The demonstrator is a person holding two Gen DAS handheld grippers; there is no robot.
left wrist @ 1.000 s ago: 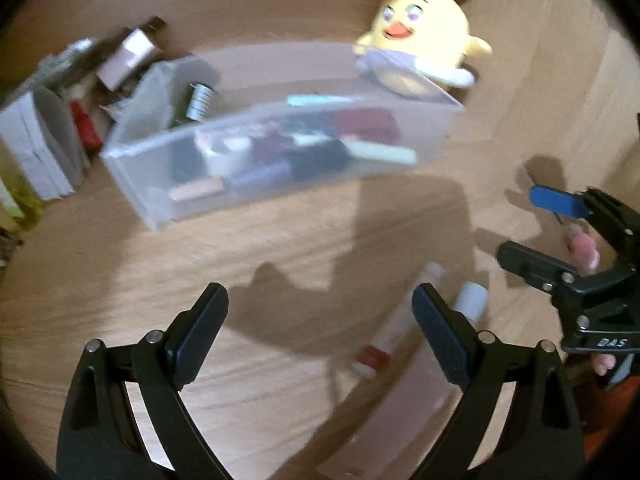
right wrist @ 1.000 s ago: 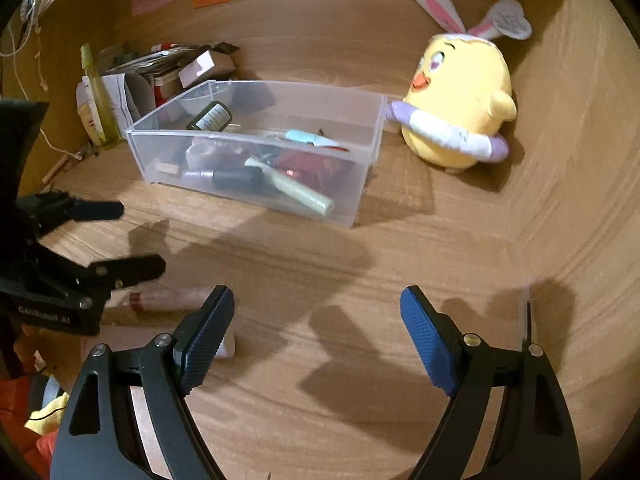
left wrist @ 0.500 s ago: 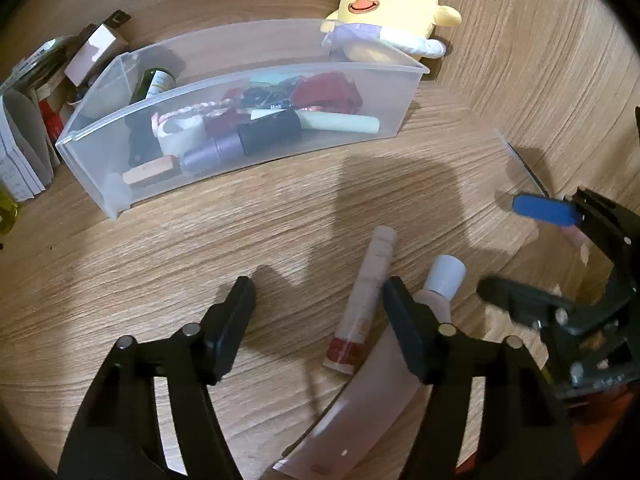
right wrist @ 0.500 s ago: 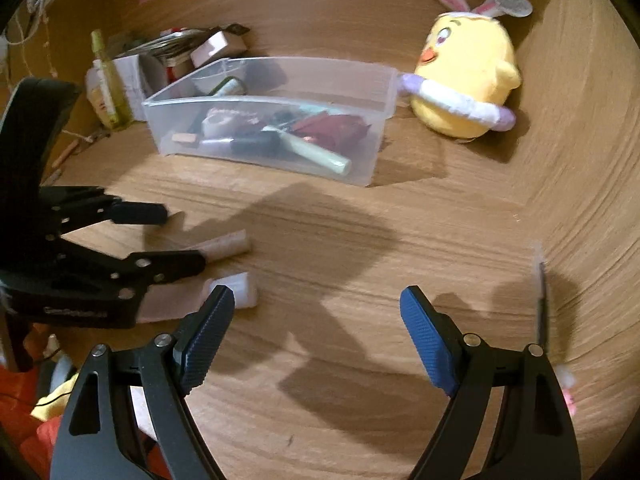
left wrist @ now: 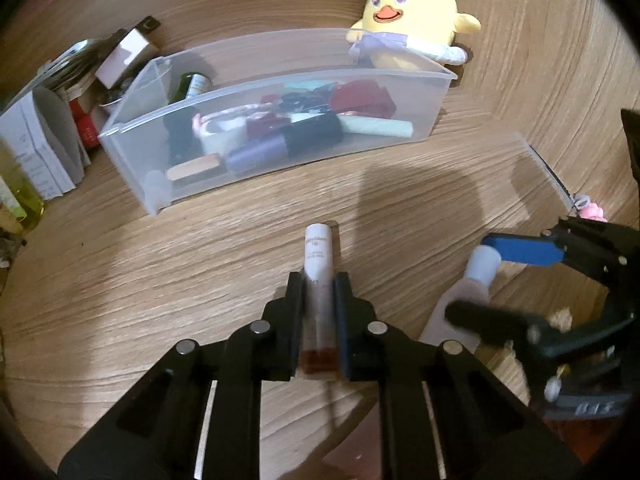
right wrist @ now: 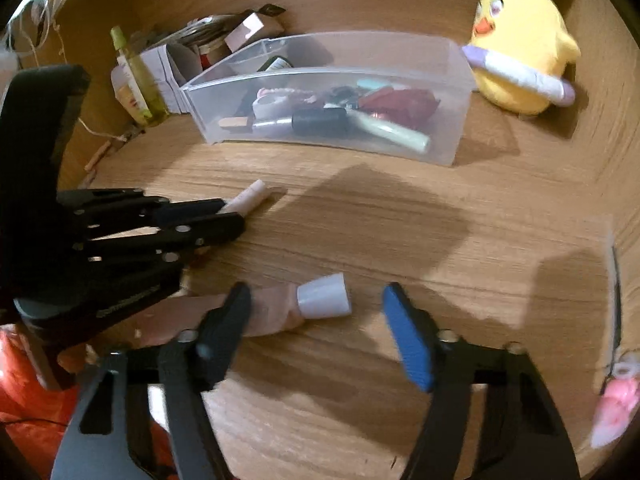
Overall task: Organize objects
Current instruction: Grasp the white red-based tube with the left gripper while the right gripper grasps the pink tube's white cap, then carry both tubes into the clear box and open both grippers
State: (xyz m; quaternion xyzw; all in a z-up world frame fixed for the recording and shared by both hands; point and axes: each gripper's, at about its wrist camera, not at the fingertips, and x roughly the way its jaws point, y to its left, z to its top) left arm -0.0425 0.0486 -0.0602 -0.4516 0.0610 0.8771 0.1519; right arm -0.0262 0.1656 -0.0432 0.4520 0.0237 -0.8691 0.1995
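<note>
Two tongs in view over the wooden bench (left wrist: 160, 280). Left tongs (left wrist: 318, 304) have just been closing and are now clamped on a slim pale tube (left wrist: 318, 256); pads press both sides of its lower body, the white end sticks out ahead toward the bin, the dark red end sits back between the arms. Whether the tube is clear of the bench I cannot tell.

Right tongs (right wrist: 316, 308) have just been closing too but stand apart: black pad on one side, blue pad on the other, with the white cap of a beige squeeze tube (right wrist: 322, 294) between them. Black pad is at the tube's neck; blue pad is clear of the cap. The tube lies flat on the bench, body running back under the left tongs.

Clear plastic bin (left wrist: 400, 76) sits farther back on the bench, already holding mixed cosmetics: a dark bottle, a lavender-and-black cylinder, a pale green tube, something red. Yellow chick plush (left wrist: 412, 4) with rabbit ears stands just behind the bin's right end. Boxes and papers (left wrist: 48, 136) are piled left of the bin. A thin dark stick with a pink charm (right wrist: 614, 396) lies on the bench far right.
</note>
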